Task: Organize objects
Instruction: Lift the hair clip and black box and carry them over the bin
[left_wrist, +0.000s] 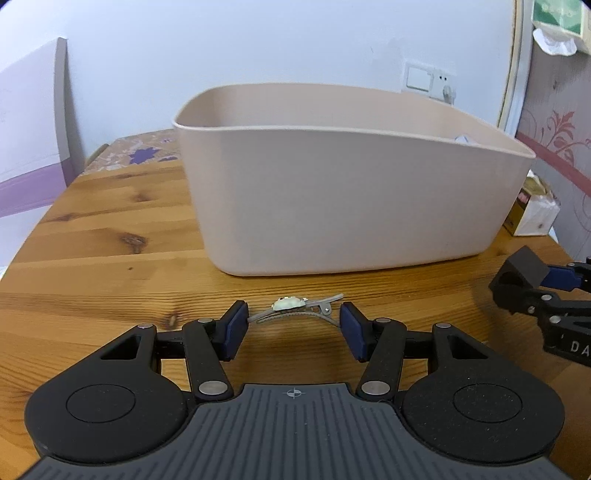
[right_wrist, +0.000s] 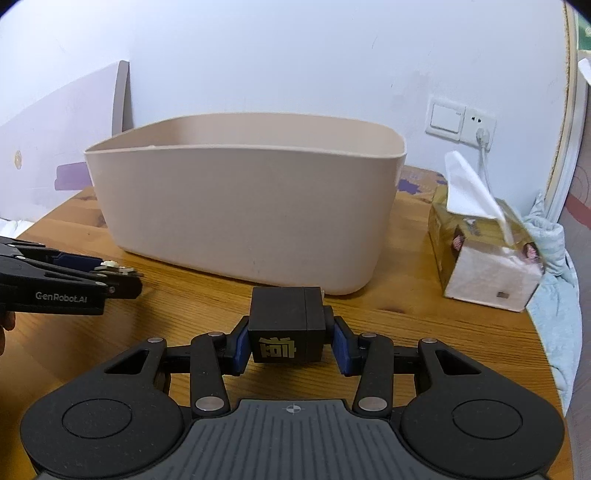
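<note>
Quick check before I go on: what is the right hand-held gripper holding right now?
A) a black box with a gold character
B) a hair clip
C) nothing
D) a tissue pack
A: in the right wrist view the right hand-held gripper has its blue pads against both sides of the black box, while the hair clip lies on the table between the open fingers of the left hand-held gripper.

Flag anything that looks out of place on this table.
Only the hair clip lies loose on the wooden table, between the open left gripper fingers, outside the beige bin. Nothing looks spilled or damaged.
</note>
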